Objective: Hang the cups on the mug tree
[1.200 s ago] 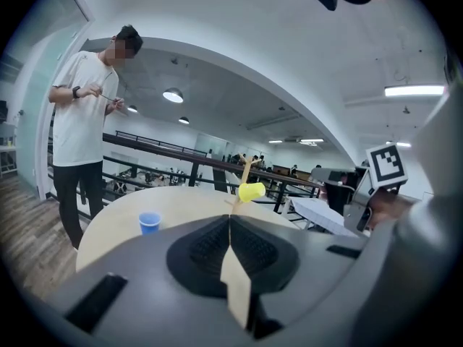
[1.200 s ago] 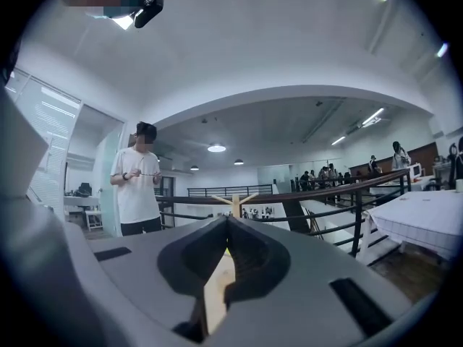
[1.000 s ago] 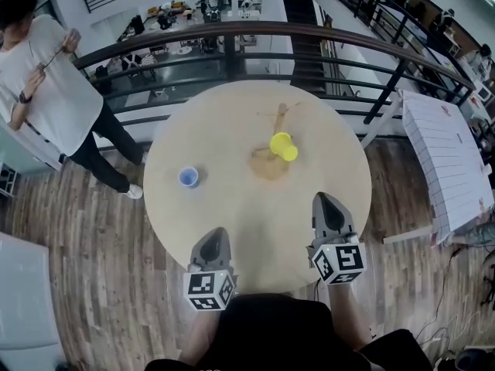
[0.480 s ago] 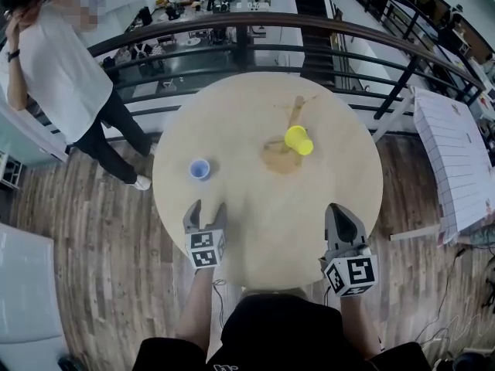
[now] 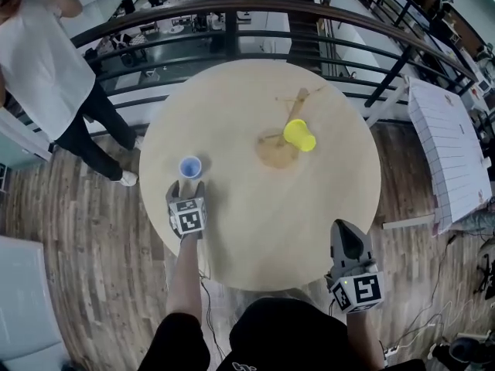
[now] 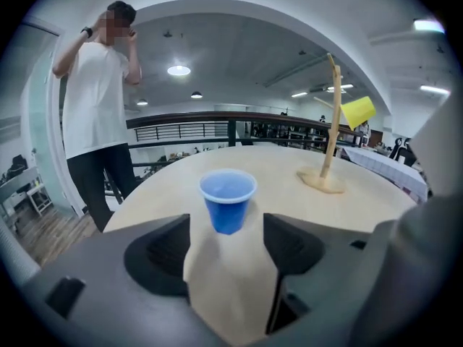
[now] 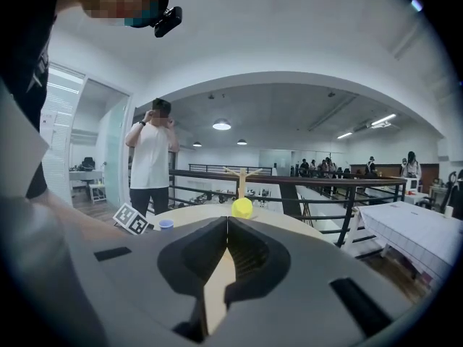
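blue cup (image 6: 228,199) upright, empty; yellow cup (image 5: 299,135) on mug tree (image 5: 272,153). left gripper (image 5: 188,185) jaws just opening, nothing between; right gripper (image 5: 347,229) clenched, bare, its marker cube shown only overhead.

The left claw (image 5: 186,186) has left the near edge of the desk (image 5: 255,238) and travelled forward and down to the blue cup (image 5: 190,166). Its jaws, closed a second ago, have just been opening and now stand wide apart. The cup stands upright just ahead of the gap, with neither pad pressing on it. The right claw (image 5: 345,227) has drawn back a little toward the desk's near rim. The bystander (image 5: 39,60) beyond the desk has raised both hands from chest height to the head.
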Demonstrator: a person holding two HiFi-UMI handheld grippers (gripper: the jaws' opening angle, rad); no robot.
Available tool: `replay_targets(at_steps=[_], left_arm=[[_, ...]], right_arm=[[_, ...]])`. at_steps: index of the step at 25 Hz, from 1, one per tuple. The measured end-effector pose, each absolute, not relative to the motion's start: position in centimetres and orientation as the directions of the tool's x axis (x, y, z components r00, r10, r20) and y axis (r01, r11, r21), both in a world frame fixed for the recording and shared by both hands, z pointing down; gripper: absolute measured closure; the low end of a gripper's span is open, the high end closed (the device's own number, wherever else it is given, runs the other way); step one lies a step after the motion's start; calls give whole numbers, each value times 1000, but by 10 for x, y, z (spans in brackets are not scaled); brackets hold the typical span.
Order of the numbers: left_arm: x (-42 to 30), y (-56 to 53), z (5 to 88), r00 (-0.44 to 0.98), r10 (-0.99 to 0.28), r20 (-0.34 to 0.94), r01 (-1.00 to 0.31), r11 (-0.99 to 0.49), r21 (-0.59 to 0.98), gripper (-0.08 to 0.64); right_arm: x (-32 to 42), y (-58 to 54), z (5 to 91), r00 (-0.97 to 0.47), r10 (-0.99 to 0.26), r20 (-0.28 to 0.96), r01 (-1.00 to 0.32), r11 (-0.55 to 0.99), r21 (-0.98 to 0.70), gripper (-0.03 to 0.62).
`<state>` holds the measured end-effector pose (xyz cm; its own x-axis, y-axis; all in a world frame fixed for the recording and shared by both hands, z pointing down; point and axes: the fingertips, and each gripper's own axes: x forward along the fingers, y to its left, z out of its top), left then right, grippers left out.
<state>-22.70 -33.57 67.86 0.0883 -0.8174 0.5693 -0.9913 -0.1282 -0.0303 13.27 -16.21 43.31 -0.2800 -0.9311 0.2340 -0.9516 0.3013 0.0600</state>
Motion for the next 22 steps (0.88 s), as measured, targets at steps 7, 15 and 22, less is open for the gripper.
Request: replay_targets(at_steps=[7, 15, 22], left_arm=[[-227, -369, 700, 123, -786, 605, -982, -186, -42, 265], [-223, -383, 692, 117, -808, 578, -977, -198, -79, 282], [-208, -372, 649, 168, -848, 503, -964, -248, -96, 290]], right_arm=[[132, -160, 446, -239, -930, 278, -959, 271, 82, 583], [136, -159, 458, -205, -928, 310, -968, 238, 75, 583], [118, -171, 461, -252, -921, 297, -959, 278, 49, 583]])
